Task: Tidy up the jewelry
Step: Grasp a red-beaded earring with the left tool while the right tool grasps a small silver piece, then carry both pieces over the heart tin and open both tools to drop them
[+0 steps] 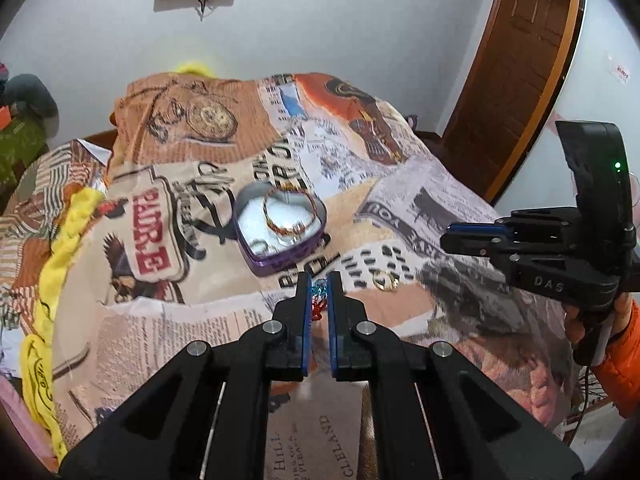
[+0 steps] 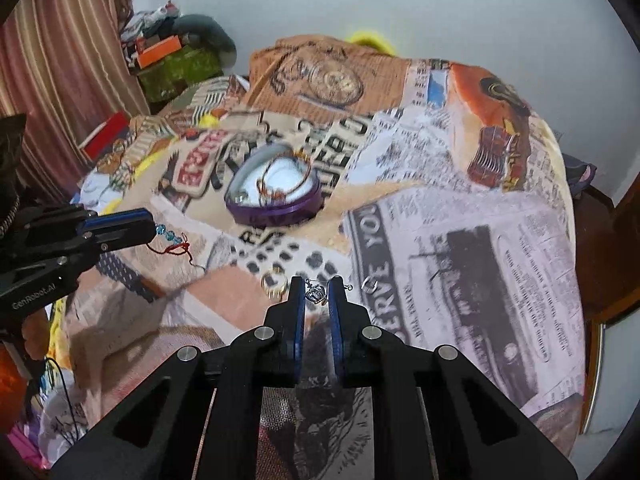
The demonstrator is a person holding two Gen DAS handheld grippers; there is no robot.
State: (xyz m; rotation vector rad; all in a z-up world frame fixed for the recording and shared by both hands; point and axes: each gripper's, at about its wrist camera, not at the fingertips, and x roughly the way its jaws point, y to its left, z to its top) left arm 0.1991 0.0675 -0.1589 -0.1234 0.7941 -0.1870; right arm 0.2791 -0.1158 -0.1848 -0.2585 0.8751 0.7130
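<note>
Left gripper (image 1: 319, 280) clamped on a blue-bead bracelet (image 1: 319, 290) with red cord; beads pinched at the tips, cord dangling, lifted above the newspaper-print blanket (image 1: 400, 208). Right gripper (image 2: 318, 285) nearly together, clamped on a small silver charm piece (image 2: 316, 293), held low over the blanket; contact with the cloth unclear. Purple heart-shaped tin (image 1: 280, 224) sits open just beyond both grippers, white lining inside, a red-and-gold bangle (image 1: 290, 216) lying in it. Gold ring (image 1: 386, 281) on the blanket near the tin, right of the left gripper. Small silver ring (image 2: 369, 285) on the blanket just right of the right gripper. Brown wooden door (image 1: 516, 64) far right, white wall behind.
</note>
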